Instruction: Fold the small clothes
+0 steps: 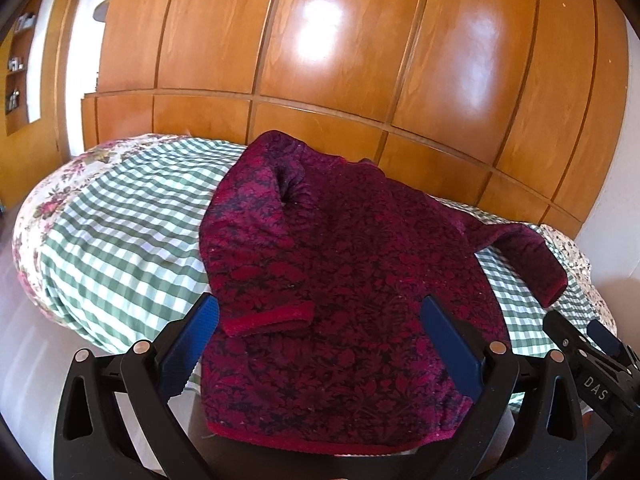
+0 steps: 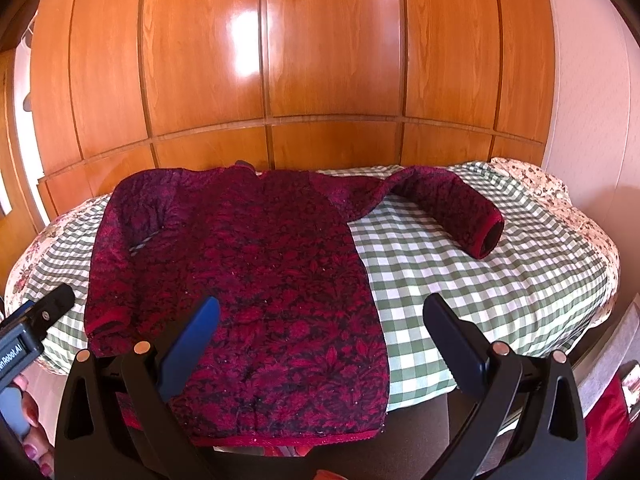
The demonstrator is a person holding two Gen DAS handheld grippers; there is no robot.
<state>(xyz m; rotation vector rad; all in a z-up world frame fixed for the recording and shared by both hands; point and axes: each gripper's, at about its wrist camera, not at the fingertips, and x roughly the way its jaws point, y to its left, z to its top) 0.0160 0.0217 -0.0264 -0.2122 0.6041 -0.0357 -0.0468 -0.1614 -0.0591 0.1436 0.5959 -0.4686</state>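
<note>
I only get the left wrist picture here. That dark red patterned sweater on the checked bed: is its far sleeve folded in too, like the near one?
Observer: No. In the right wrist view the right sleeve of the dark red floral knitted sweater lies spread out on the green-and-white checked bedcover.
Operator: Is the other hand-held gripper holding anything?
Observer: No, the right hand-held gripper is open, with nothing between its fingers.
Operator: Anything beside the bed?
Observer: Some red fabric shows low at the right edge; what it is I cannot tell.
</note>
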